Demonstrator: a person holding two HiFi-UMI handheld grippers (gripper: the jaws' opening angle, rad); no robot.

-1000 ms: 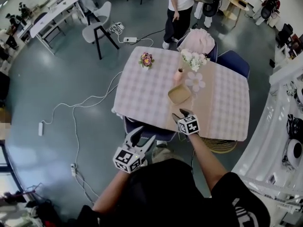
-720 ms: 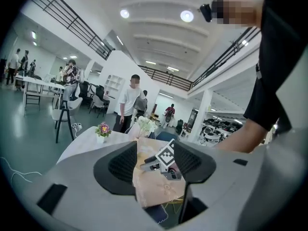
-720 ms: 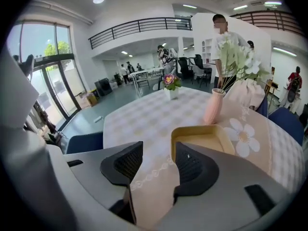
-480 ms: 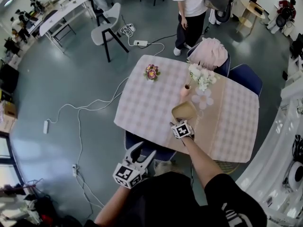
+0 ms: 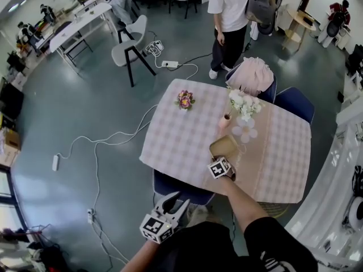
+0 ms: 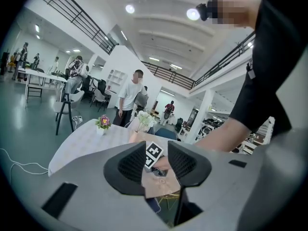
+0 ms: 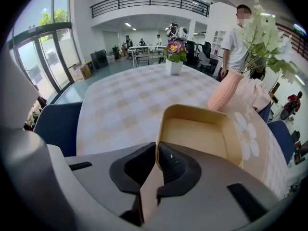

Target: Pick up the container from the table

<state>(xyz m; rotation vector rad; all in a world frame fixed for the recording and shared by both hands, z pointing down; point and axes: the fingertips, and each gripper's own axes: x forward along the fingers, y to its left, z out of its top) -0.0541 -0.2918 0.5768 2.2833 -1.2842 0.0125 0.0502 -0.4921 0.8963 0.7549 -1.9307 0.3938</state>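
Note:
A tan, shallow container (image 5: 224,147) (image 7: 199,134) stands on the checked table (image 5: 181,135) near its front edge, beside a flower-printed runner. My right gripper (image 5: 222,158) (image 7: 157,165) points steeply down at the container's near side. Its jaws are closing, with the container's near wall pinched between the pads. My left gripper (image 5: 174,200) (image 6: 156,165) hangs below the table's front edge, away from the container. Its jaws are closing with nothing between them; past them I see the right hand and its marker cube.
A pink vase of white flowers (image 5: 241,103) stands just behind the container, a small purple flower pot (image 5: 184,100) at the table's far left. Blue chairs (image 5: 295,103) ring the table, one (image 5: 176,183) tucked under the near edge. A person (image 5: 232,16) stands beyond. Cables (image 5: 96,146) trail on the floor.
My right gripper came down onto the container and closed on its near wall. The left gripper stayed where it was and its jaws narrowed.

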